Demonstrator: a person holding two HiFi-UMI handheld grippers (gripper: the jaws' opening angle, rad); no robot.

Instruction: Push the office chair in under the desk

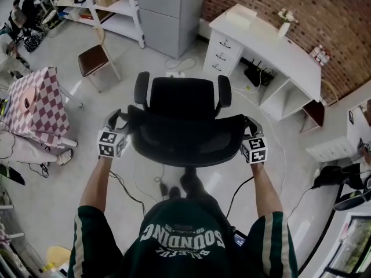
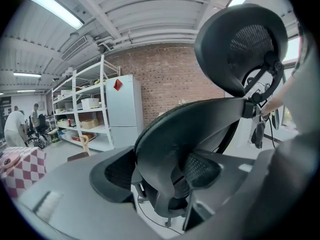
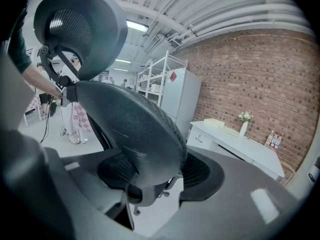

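The black mesh office chair (image 1: pixel 179 117) stands on the floor in front of me, its seat turned toward the white desk (image 1: pixel 264 39) at the upper right, a stretch of floor apart from it. My left gripper (image 1: pixel 119 121) clamps the left edge of the backrest (image 2: pixel 200 124), which runs between both pads. My right gripper (image 1: pixel 250 127) grips the right edge of the backrest (image 3: pixel 130 124) the same way. The headrest (image 2: pixel 240 49) rises above the left gripper (image 2: pixel 160 171). It also looms over the right gripper (image 3: pixel 157 176), and the desk (image 3: pixel 235 139) shows beyond.
A small wooden chair (image 1: pixel 95 59) and a checkered-cloth table (image 1: pixel 37 100) stand at the left. White shelving (image 1: pixel 98 2) and a grey cabinet (image 1: pixel 171 10) line the back. Cables (image 1: pixel 145 190) trail on the floor near my feet. A brick wall backs the desk.
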